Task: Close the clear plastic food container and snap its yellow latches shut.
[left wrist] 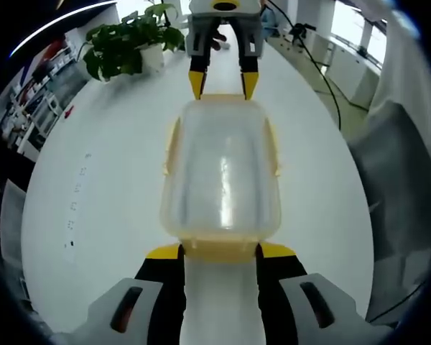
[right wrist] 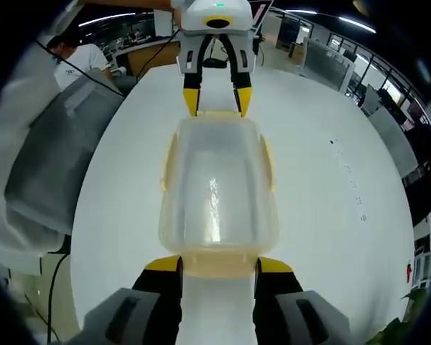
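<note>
Both tongs, left [left wrist: 219, 251] and right [right wrist: 219, 264], sit parted at opposite short ends of our clear container [left wrist: 221, 176], mid white tabletop [left wrist: 115, 187]. We judge the lid on; the yellow end latches [left wrist: 219, 249] look unsnapped.

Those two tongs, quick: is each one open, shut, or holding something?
Left tongs: open, jaws flanking one end latch of the clear plastic food container with yellow latches.
Right tongs: open, flanking the opposite end latch.

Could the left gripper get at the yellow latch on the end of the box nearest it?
Probably yes: the left gripper already sits open around that end latch of the container, nothing between them.
</note>
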Tool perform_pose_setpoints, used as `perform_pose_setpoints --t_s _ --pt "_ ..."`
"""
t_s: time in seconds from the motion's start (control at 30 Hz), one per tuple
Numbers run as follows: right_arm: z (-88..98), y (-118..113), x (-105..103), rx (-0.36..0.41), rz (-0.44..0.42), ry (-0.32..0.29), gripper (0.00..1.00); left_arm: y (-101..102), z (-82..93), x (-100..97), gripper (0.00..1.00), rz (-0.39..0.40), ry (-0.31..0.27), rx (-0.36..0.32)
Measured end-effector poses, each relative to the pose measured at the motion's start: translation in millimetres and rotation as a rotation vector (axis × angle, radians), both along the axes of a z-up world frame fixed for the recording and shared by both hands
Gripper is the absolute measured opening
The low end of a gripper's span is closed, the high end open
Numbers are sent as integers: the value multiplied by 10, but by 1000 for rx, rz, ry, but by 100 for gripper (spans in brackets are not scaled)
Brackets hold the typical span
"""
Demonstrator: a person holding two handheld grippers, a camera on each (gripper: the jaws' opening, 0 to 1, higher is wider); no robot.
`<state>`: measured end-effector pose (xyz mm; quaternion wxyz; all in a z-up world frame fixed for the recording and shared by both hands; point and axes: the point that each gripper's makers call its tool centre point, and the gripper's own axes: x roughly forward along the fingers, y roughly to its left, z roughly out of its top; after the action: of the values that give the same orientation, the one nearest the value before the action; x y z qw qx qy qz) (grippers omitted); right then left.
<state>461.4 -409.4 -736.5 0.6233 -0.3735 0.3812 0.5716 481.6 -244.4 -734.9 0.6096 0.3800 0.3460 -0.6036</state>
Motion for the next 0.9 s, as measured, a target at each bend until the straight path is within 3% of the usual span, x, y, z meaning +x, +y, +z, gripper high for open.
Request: perform_pose_setpoints --t_s 0.53,0.73,0.9 --pt "-92 -9 -19 -11 11 4 38 -9 -73 -34 37 -24 1 21" --pt "-149 -86 -86 -72 71 -11 39 22 -47 -76 38 -58 -16 22" --pt "-127 -207 -127 -89 52 -1 39 216 -73 -119 46 -34 -12 68"
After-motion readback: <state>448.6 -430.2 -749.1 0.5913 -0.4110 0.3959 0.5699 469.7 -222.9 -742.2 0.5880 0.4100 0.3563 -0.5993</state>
